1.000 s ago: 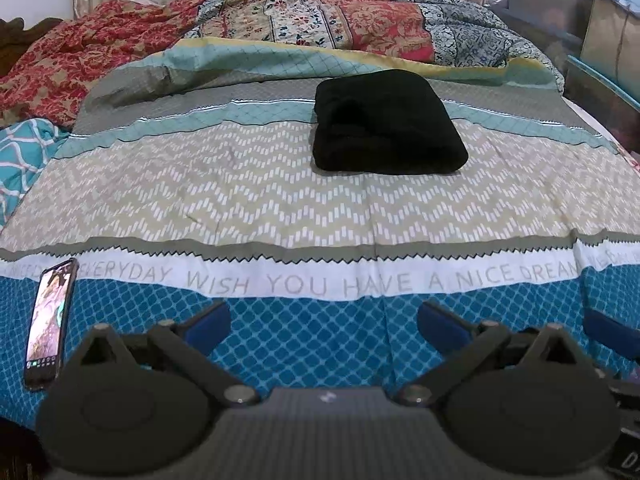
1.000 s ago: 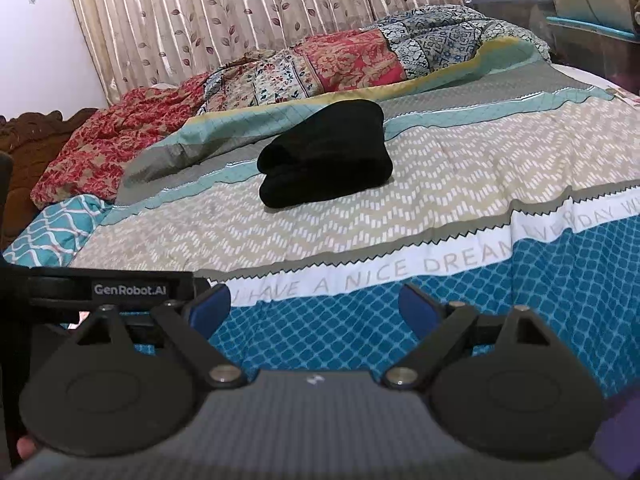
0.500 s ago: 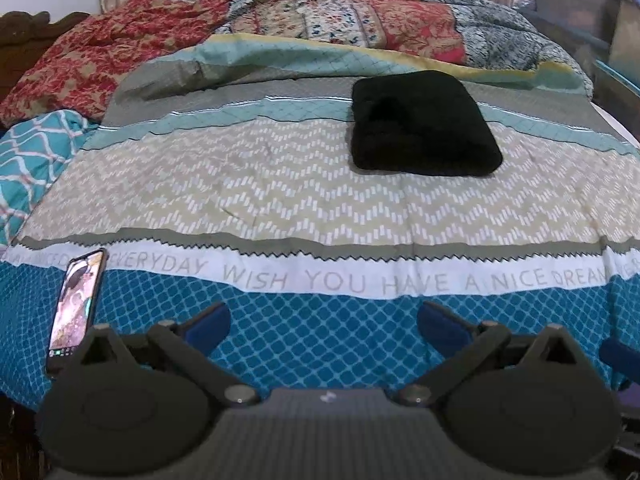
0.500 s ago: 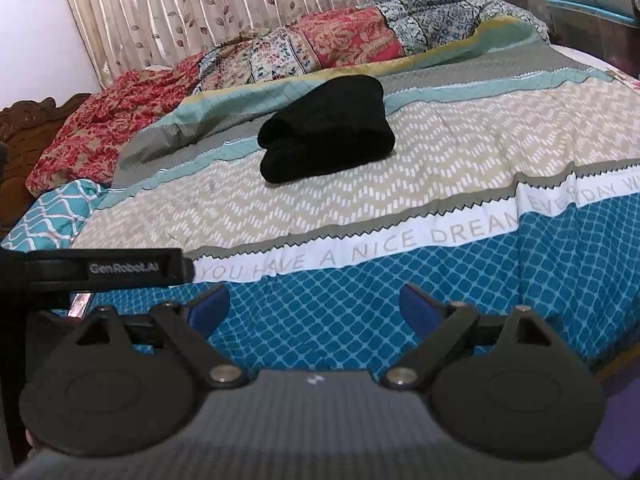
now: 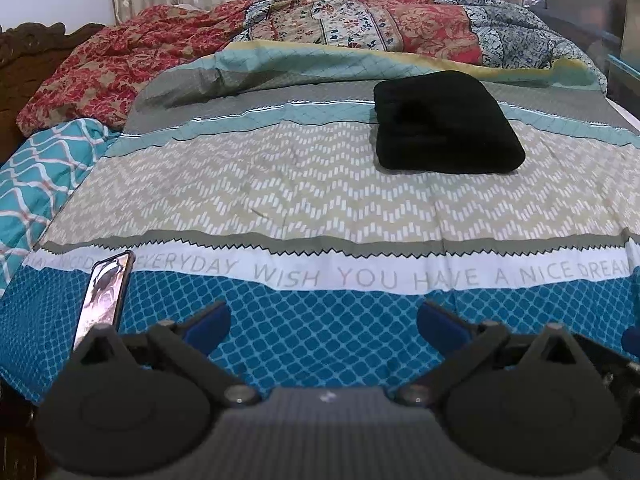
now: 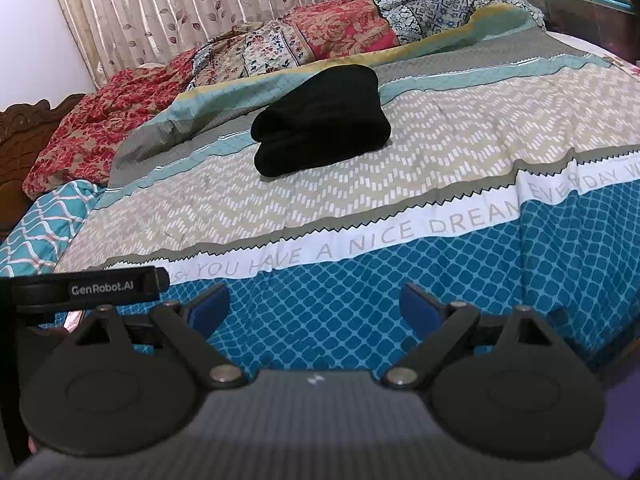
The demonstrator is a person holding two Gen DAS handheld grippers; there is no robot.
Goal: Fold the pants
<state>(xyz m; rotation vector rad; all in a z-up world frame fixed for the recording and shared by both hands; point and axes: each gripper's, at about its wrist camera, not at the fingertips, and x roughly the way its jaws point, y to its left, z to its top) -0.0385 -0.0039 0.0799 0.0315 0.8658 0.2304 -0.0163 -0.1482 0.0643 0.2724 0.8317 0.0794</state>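
My left gripper (image 5: 322, 320) and right gripper (image 6: 314, 306) both spread, empty, folded black pants (image 5: 444, 120) far ahead on patterned bedspread (image 5: 320, 200), smartphone (image 5: 104, 296) near left, crumpled floral quilt (image 5: 360, 24) behind.

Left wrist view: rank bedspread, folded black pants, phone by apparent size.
1. bedspread, which fills most of the frame.
2. folded black pants, a compact bundle lying far up the bed.
3. phone, a narrow sliver at the near left edge, smaller even though it lies much nearer the camera.
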